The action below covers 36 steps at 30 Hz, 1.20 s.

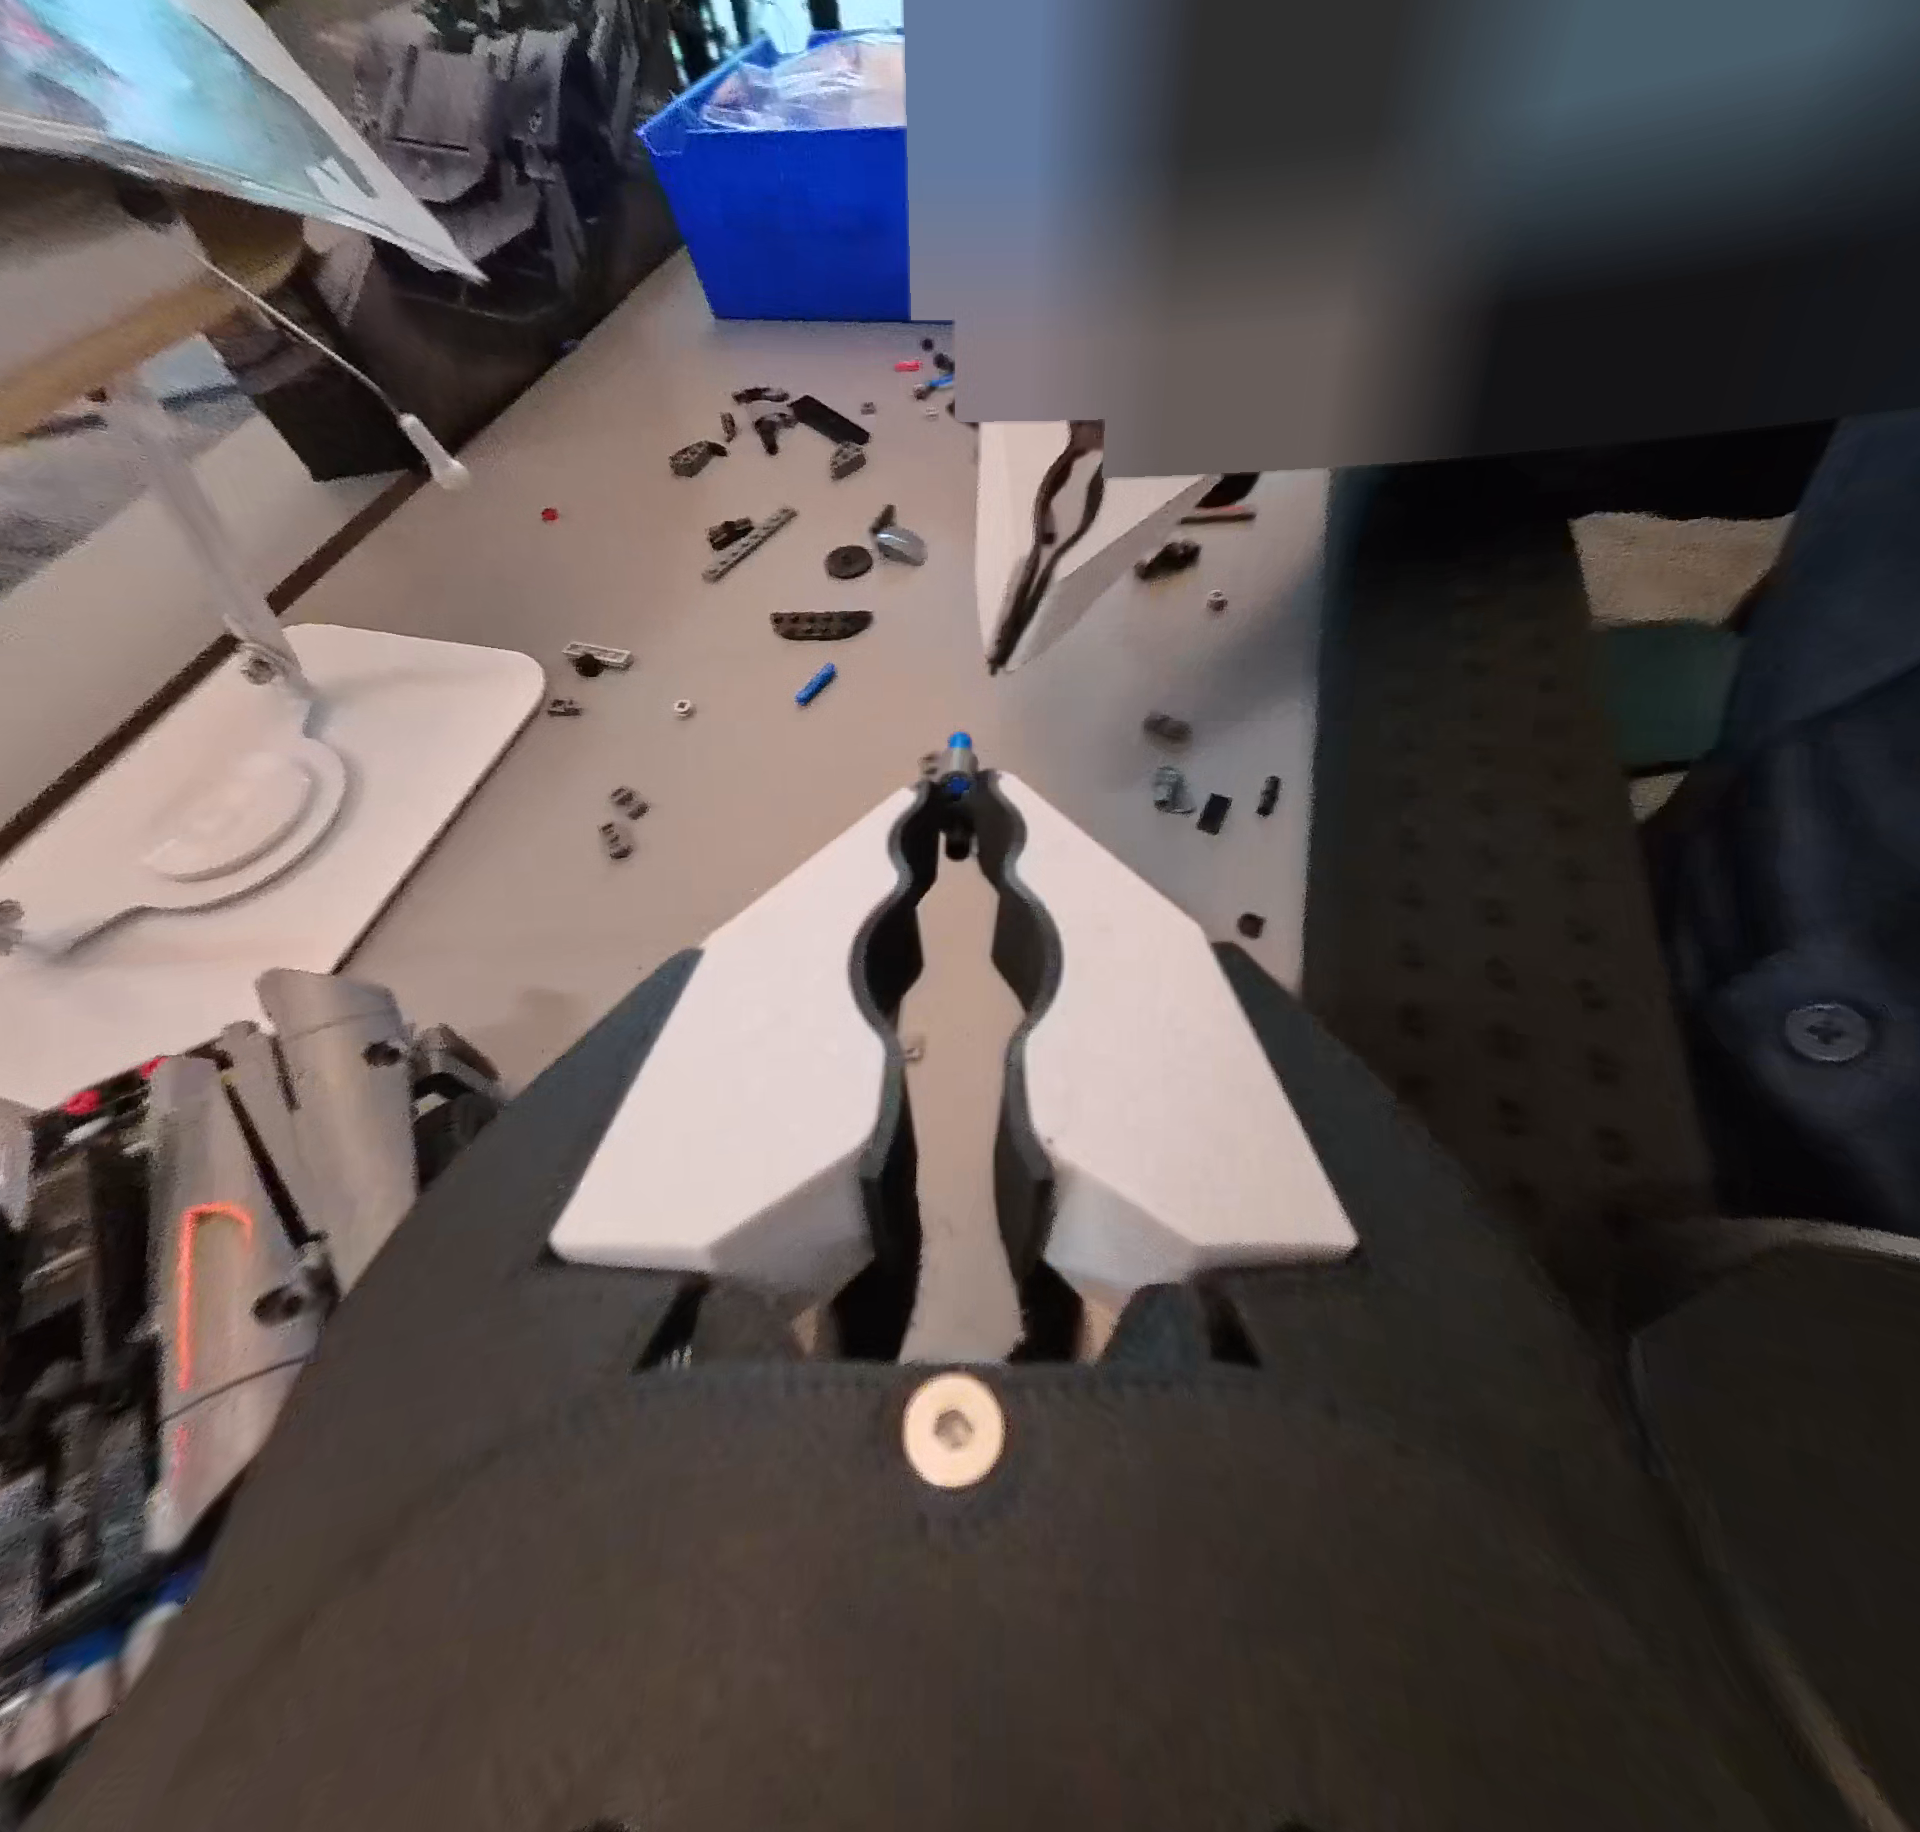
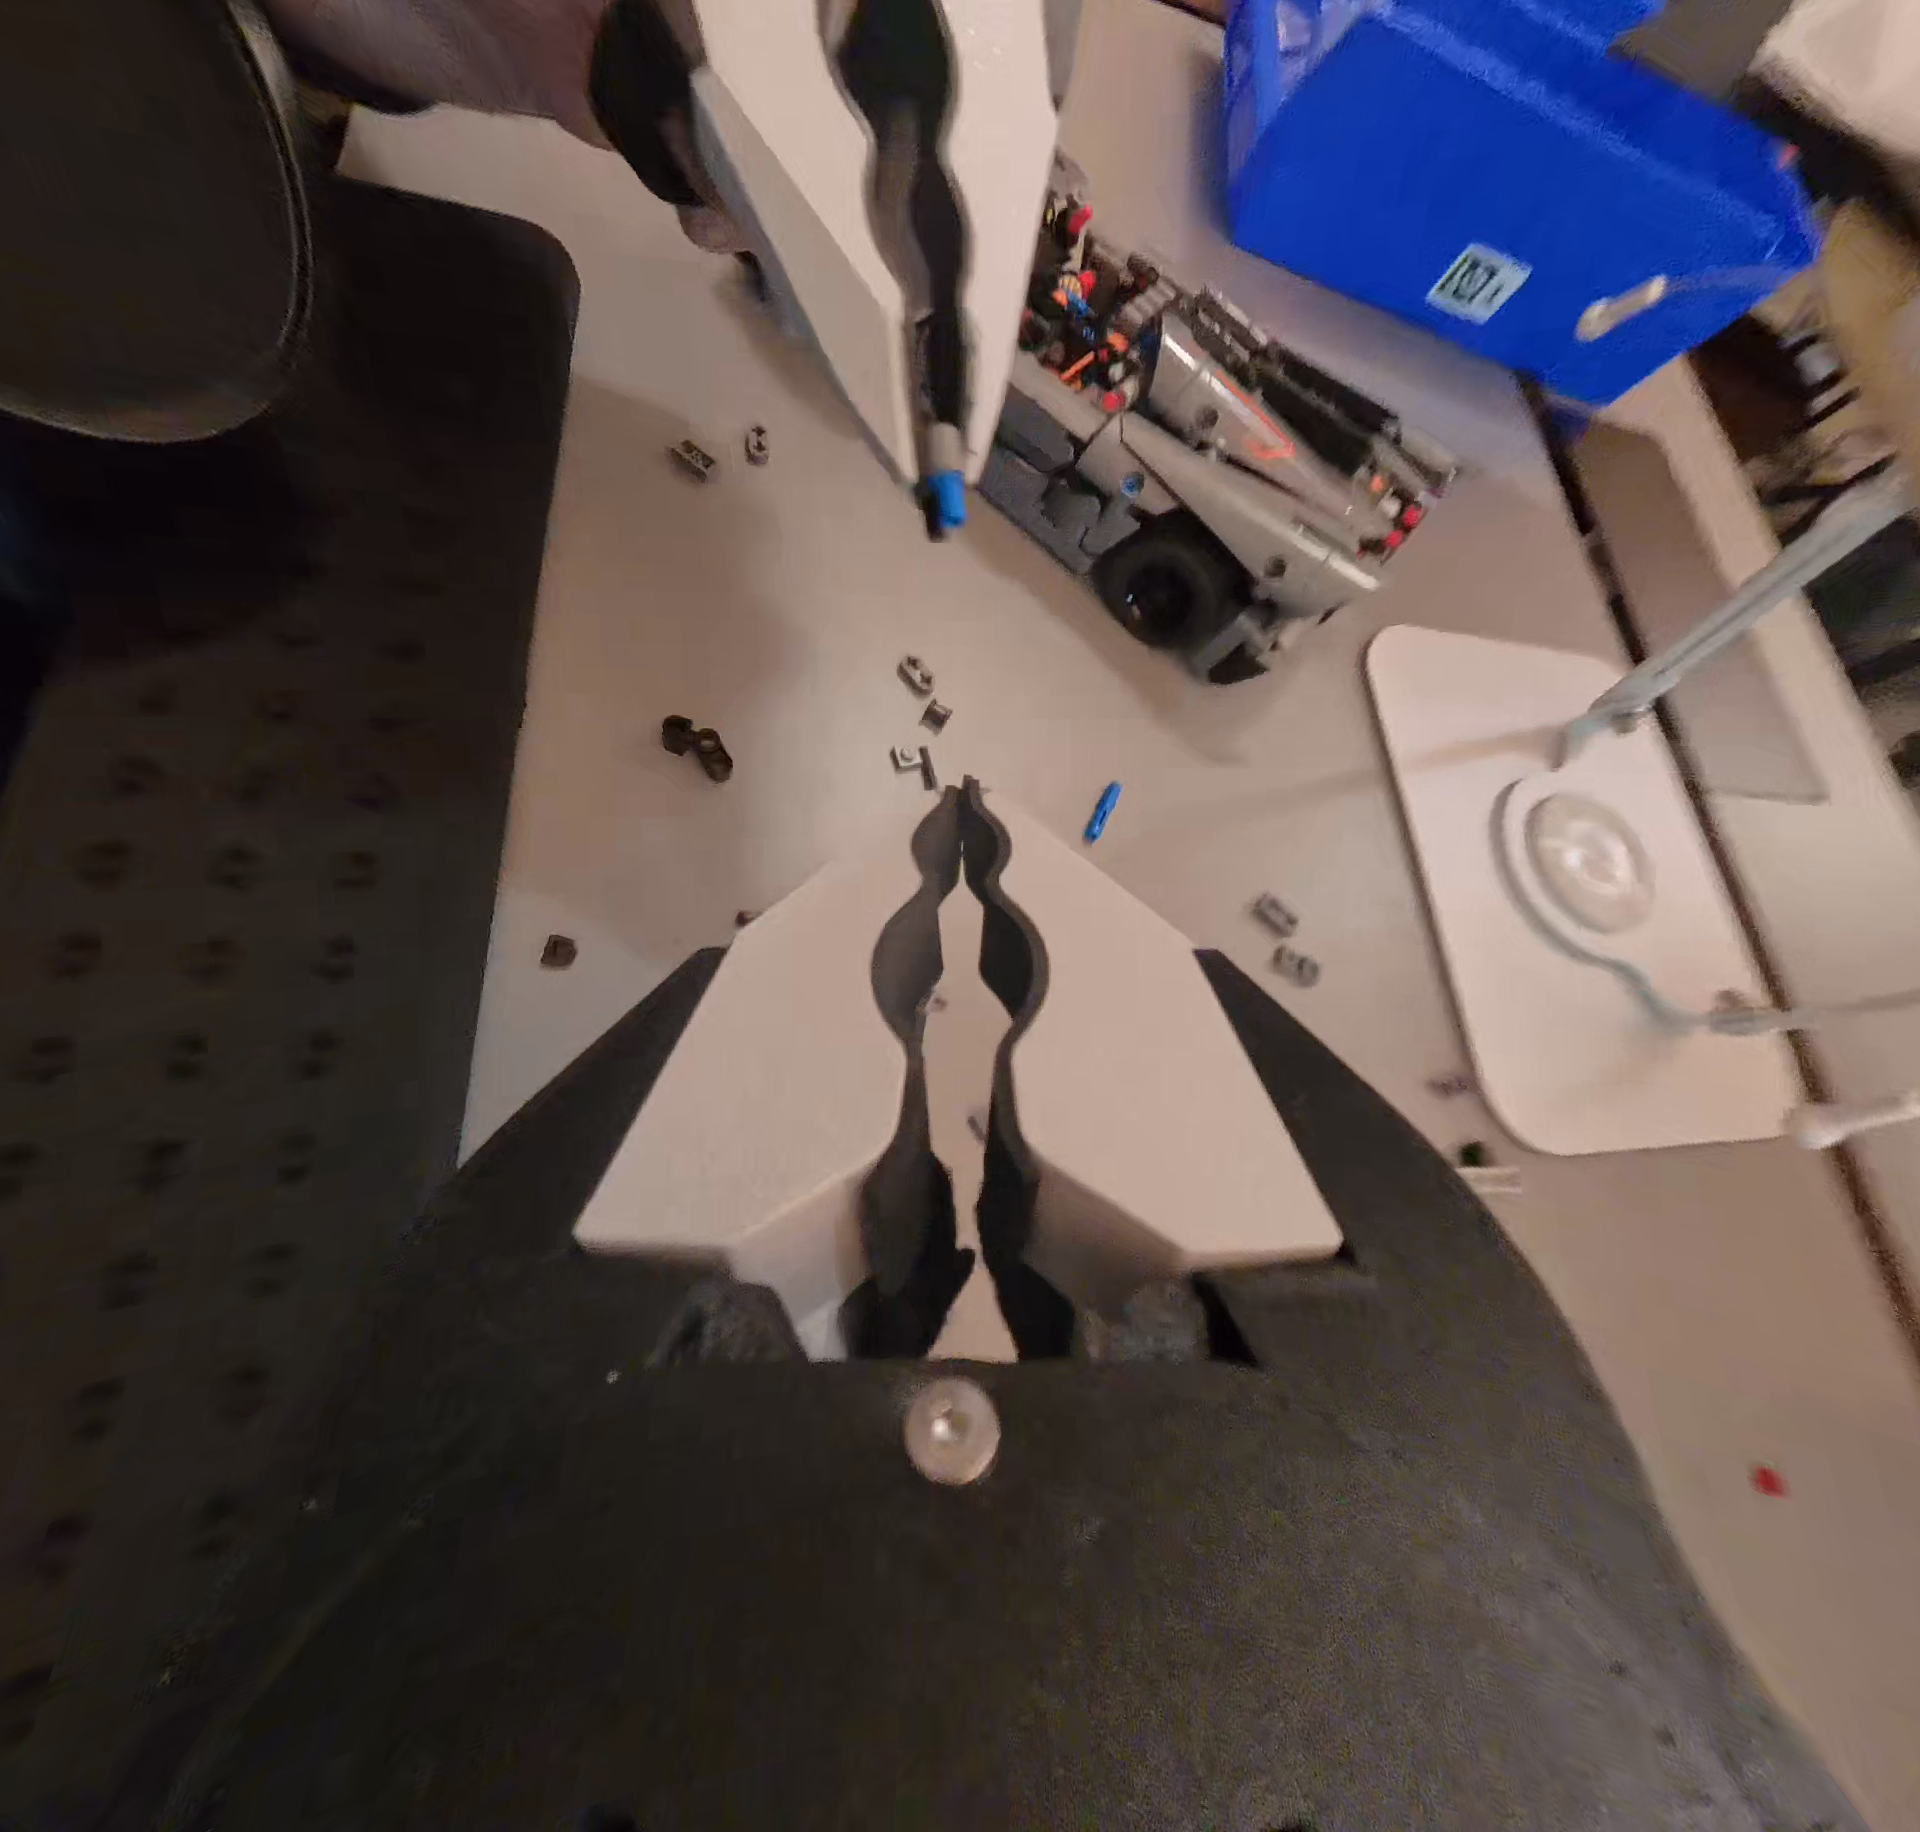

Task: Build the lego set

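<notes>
My left gripper [image 1: 958, 795] is shut on a small blue pin with a grey sleeve [image 1: 957, 766] and holds it above the grey table [image 1: 644, 847]. It also shows in the right wrist view [image 2: 940, 494], pointing down with the same blue and grey piece [image 2: 943, 494] at its tips, next to the partly built grey Lego car [image 2: 1195, 452]. The car's grey body also shows in the left wrist view [image 1: 208, 1263] at the lower left. My right gripper [image 2: 964, 795] is shut, with its pads pressed together just above the table near small grey pieces [image 2: 912, 759]. Its fingers also show in the left wrist view [image 1: 1039, 577].
Loose dark and grey Lego pieces [image 1: 790, 535] lie scattered on the table, with a blue pin [image 2: 1101, 811] among them. A blue bin [image 2: 1486, 172] stands at the back. A white stand base [image 2: 1579, 889] lies at the right. A dark perforated surface [image 2: 208, 951] borders the table. The gap from one gripper's tips to the other's is roughly 6 centimetres. The partly built grey Lego car [image 2: 1195, 452] is about 15 centimetres from my left fingertips.
</notes>
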Available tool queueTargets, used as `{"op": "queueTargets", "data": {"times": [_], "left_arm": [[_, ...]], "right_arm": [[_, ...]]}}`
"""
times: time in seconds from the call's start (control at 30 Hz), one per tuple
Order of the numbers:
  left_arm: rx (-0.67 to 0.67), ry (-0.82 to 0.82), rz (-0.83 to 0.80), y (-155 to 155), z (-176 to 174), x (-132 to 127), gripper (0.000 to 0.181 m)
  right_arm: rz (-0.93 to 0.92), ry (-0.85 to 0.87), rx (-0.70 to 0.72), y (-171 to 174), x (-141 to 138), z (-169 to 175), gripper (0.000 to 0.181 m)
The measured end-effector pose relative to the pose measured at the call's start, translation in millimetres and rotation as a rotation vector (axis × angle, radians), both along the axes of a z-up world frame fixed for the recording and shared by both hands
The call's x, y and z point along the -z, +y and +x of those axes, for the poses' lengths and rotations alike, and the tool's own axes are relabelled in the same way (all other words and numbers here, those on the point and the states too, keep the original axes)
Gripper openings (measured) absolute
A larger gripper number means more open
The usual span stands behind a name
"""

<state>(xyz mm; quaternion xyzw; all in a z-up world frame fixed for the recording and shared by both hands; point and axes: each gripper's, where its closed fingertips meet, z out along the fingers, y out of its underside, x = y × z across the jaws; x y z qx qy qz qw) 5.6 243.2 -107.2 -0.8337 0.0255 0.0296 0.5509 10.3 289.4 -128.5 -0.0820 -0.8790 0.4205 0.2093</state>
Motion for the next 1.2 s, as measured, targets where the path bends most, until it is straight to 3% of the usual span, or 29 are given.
{"op": "queueTargets", "data": {"times": [0.07,0.17,0.27,0.6,0.9,1.2], "left_arm": [[0.027,-0.116,0.054,2,1,-2,0.004],[0.052,-0.142,0.055,9,5,-1,0.004],[0.067,-0.088,-0.002,17,11,10,0.004],[0.086,-0.048,-0.009,24,17,13,0.004],[0.088,-0.122,0.034,27,14,14,0.012],[0.102,-0.119,0.035,28,19,13,0.005]], "right_arm": [[-0.057,-0.039,0.020,3,1,-4,0.000],[-0.163,-0.067,-0.031,-14,-13,3,0.011],[-0.192,-0.076,-0.026,-19,-13,2,0.013],[-0.170,-0.084,-0.053,-26,-8,7,0.001],[-0.409,-0.358,-0.089,-16,-18,5,0.001],[-0.410,-0.394,-0.131,-21,-12,10,0.001]]}}
